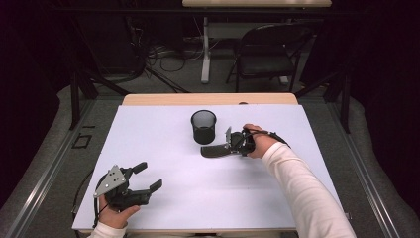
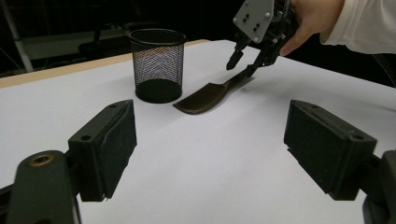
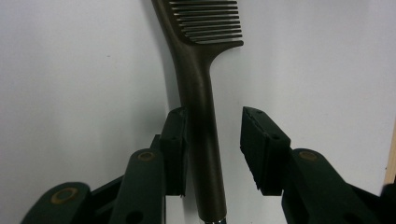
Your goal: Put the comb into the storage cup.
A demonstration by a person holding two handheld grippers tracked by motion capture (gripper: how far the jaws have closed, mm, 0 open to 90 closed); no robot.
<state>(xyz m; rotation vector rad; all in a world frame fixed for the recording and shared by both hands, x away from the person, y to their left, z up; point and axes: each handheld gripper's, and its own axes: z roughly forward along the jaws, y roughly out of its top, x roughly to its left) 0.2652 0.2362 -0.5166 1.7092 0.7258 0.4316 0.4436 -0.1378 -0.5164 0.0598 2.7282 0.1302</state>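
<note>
Spatula (image 3: 198, 93) handle lies between right gripper (image 3: 212, 149) jaws, touching one.

The left gripper (image 1: 151, 177) rests low near the table's front edge, jaws spread wide. The right gripper (image 1: 229, 144) points left, its 2 jaws parted.
</note>
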